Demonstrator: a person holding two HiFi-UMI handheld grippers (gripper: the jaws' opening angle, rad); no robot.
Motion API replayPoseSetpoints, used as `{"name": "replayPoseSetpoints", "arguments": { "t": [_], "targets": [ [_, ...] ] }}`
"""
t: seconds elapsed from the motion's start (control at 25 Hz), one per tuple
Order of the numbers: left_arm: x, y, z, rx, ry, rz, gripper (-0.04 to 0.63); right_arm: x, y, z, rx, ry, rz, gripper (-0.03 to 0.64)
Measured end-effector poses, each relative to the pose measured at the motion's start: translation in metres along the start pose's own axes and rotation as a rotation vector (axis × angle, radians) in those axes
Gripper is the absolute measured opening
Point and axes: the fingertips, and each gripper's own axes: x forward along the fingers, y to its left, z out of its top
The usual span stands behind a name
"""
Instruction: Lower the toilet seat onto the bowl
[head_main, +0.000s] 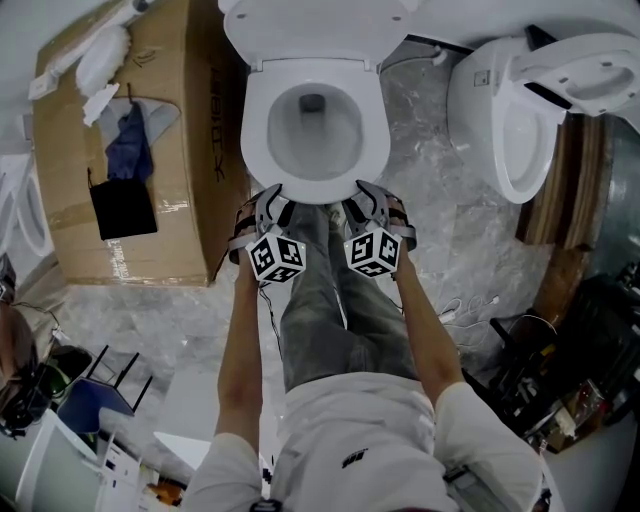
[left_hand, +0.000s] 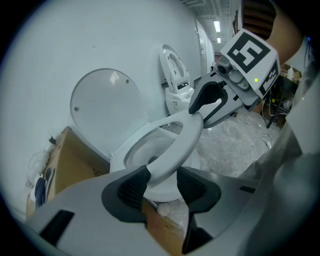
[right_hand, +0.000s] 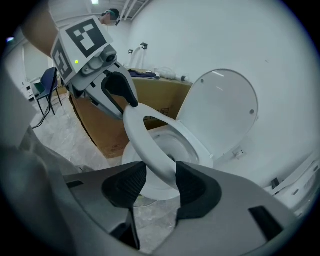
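Observation:
The white toilet seat (head_main: 256, 150) lies over the bowl (head_main: 312, 125), with the lid (head_main: 310, 25) upright behind it. In both gripper views the seat's front (left_hand: 185, 137) is tilted a little above the bowl's rim. My left gripper (head_main: 272, 200) is at the front left of the seat. Its jaws (left_hand: 162, 180) stand open around the rim, and only the left pad looks to touch it. At the front right, my right gripper (head_main: 365, 198) is shut on the seat (right_hand: 142, 135), both pads (right_hand: 186, 182) against it.
A large cardboard box (head_main: 170, 130) stands close on the toilet's left. A second toilet (head_main: 510, 110) leans at the right. Cables (head_main: 470, 310) lie on the marbled floor at the right, and a blue chair (head_main: 100, 390) is at the lower left. The person's legs stand right in front of the bowl.

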Motion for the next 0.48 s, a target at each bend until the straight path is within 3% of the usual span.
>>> {"name": "replayPoseSetpoints", "arguments": {
  "t": [0.48],
  "targets": [
    [0.027, -0.02, -0.029, 0.007, 0.042, -0.04, 0.224, 0.025, 0.022, -0.027, -0.046, 0.045, 0.021, 0.196]
  ]
}}
